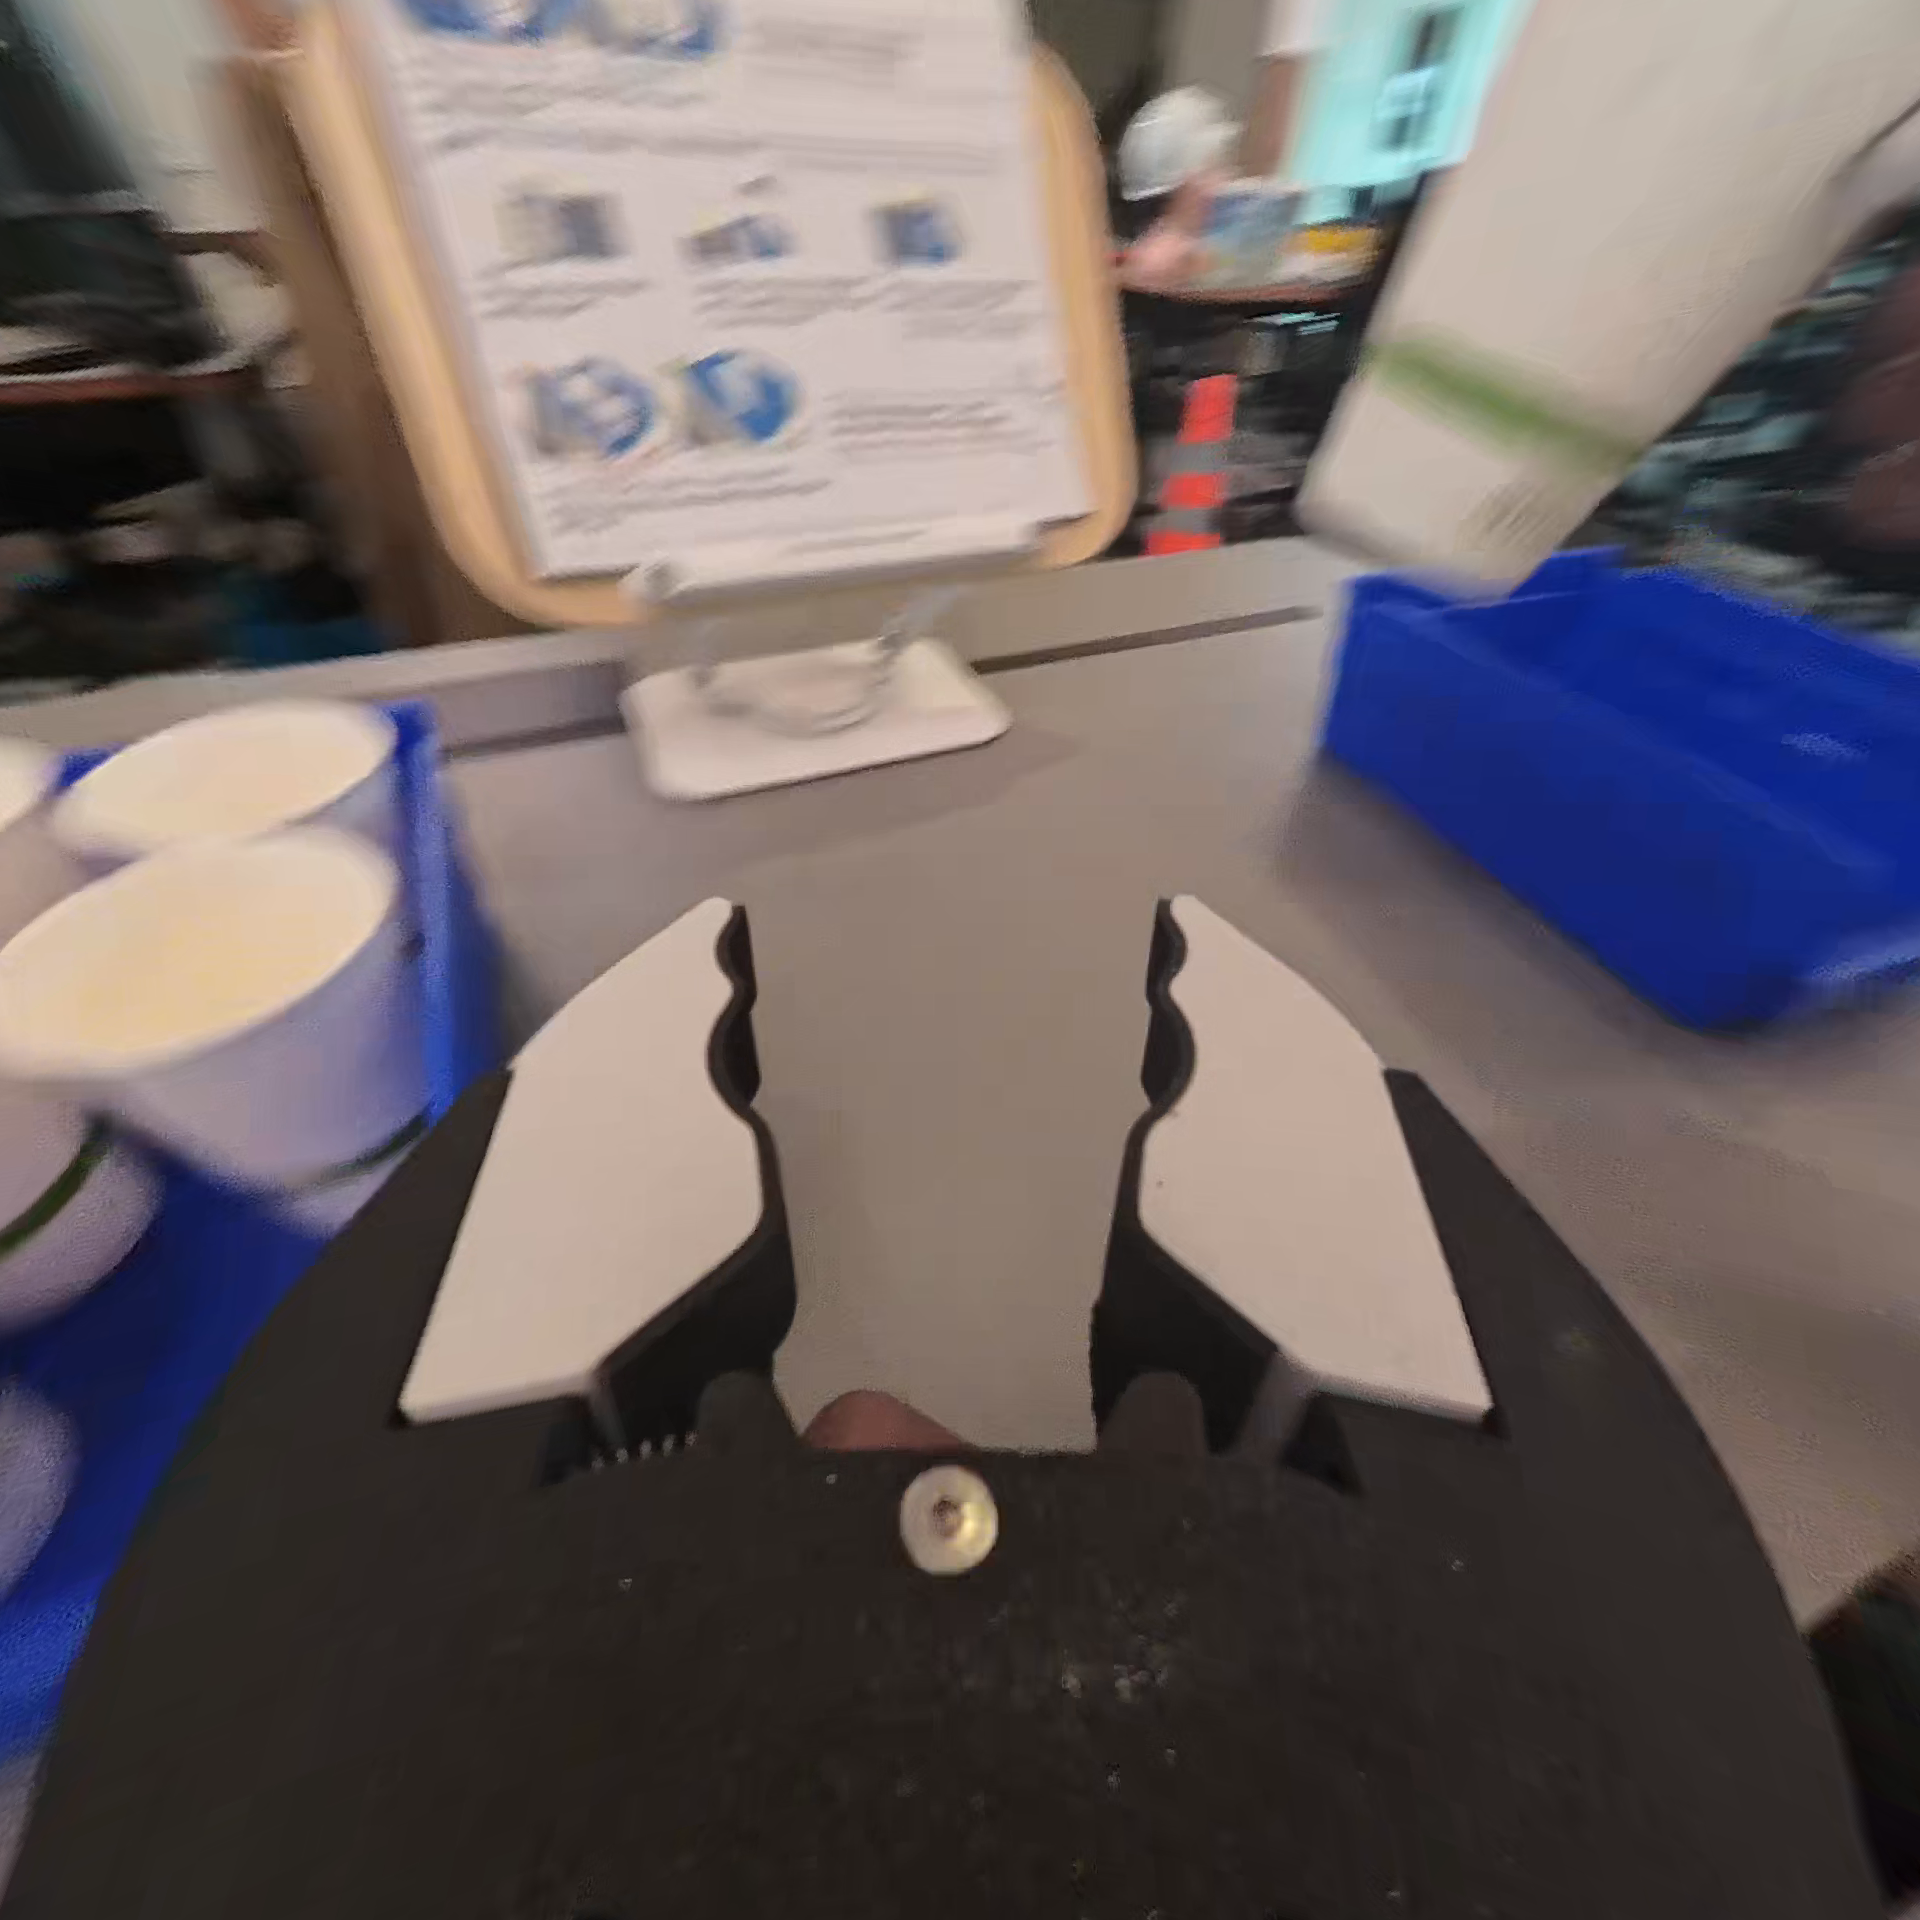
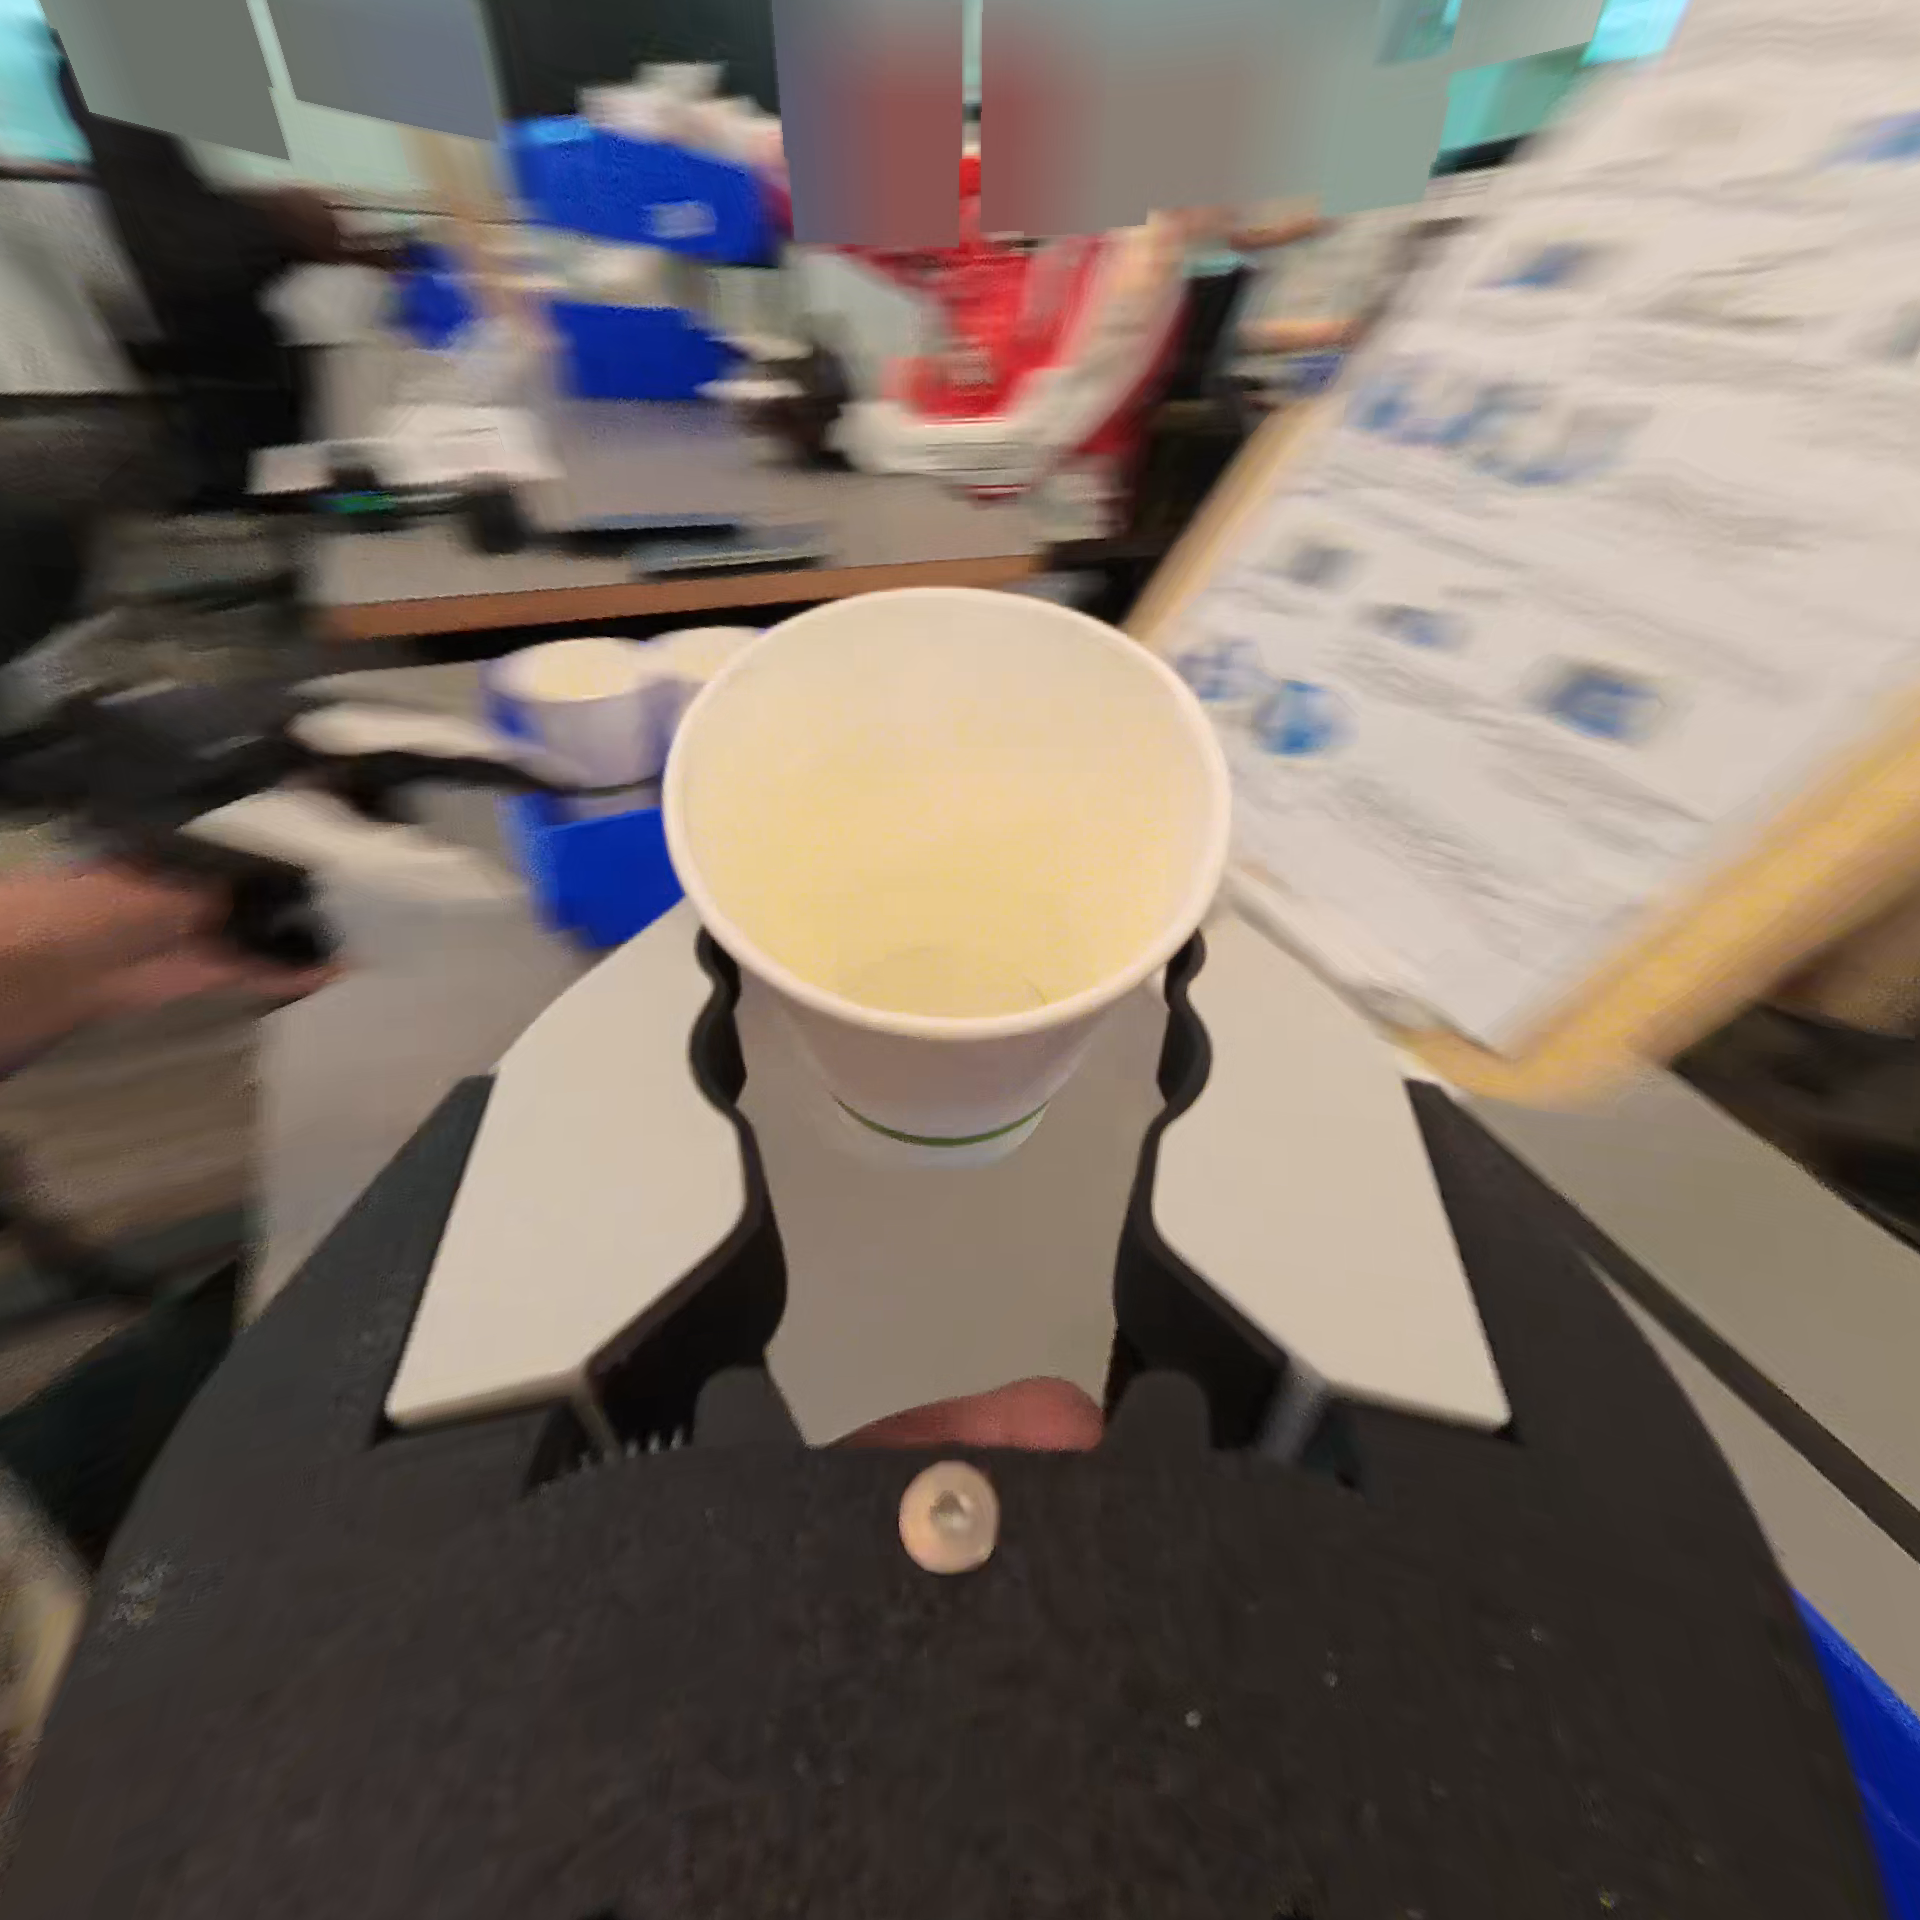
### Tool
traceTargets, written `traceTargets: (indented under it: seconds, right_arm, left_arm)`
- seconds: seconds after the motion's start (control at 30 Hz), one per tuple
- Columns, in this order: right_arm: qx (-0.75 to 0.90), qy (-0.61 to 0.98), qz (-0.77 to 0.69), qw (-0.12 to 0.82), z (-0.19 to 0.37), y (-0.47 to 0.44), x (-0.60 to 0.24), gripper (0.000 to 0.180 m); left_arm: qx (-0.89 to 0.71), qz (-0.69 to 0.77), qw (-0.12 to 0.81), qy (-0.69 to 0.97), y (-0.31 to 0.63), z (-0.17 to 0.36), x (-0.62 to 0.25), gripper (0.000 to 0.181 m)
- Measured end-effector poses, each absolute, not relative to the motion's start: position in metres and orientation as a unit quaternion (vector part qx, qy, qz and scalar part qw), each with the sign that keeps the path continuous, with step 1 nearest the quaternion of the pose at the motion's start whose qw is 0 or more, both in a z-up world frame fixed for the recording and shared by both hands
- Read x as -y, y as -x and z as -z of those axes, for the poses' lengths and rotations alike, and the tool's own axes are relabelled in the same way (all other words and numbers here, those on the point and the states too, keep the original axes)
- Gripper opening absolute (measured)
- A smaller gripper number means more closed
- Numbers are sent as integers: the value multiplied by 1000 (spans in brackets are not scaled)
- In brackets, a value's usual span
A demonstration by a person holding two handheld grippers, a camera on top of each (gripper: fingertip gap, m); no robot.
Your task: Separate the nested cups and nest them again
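The right gripper (image 2: 948,997) clamps one white paper cup (image 2: 940,831) aloft above the grey table (image 1: 935,1039); the left gripper (image 1: 951,997) hangs spread and empty. Separated cups (image 1: 208,935) stand in a blue bin (image 1: 436,935), so re-nesting likely remains.

Landmark: the sheet stand (image 1: 821,717), at the far middle of the table (image 1: 935,1039) in the left wrist view. Left of it and nearer the camera: a bin (image 1: 436,935) holding upright cups (image 1: 208,966) side by side; right of it: a second bin (image 1: 1621,800), with a held cup (image 1: 1507,343) in the air above that bin's far edge. Before the stand, over bare table between the two bins: the left gripper (image 1: 951,925), nothing between its fingers; in the right wrist view the stand's sheet (image 2: 1538,623) lies right of the right gripper (image 2: 945,966), which has that cup (image 2: 945,831) between its fingertips.
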State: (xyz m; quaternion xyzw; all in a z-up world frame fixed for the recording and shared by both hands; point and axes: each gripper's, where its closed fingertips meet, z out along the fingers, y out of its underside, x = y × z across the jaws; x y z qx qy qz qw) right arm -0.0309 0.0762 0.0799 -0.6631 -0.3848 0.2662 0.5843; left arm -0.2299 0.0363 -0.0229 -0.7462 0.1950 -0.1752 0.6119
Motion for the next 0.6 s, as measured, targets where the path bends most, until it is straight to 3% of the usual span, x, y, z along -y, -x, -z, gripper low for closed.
traceTargets:
  seconds: [0.1,0.23,0.4,0.6]
  right_arm:
    - [180,725,-83,660,-94,-92,-102,79]
    - [13,772,20,636,-42,-203,-103,80]
    - [-15,833,43,552,58,-234,-114,80]
    - [-2,856,21,516,99,-230,-136,81]
  left_arm:
    - [-145,120,608,771,253,56,-14,70]
    - [-111,155,582,790,259,79,5,69]
    - [-115,174,566,798,254,88,3,69]
    - [-125,168,570,795,250,87,3,68]
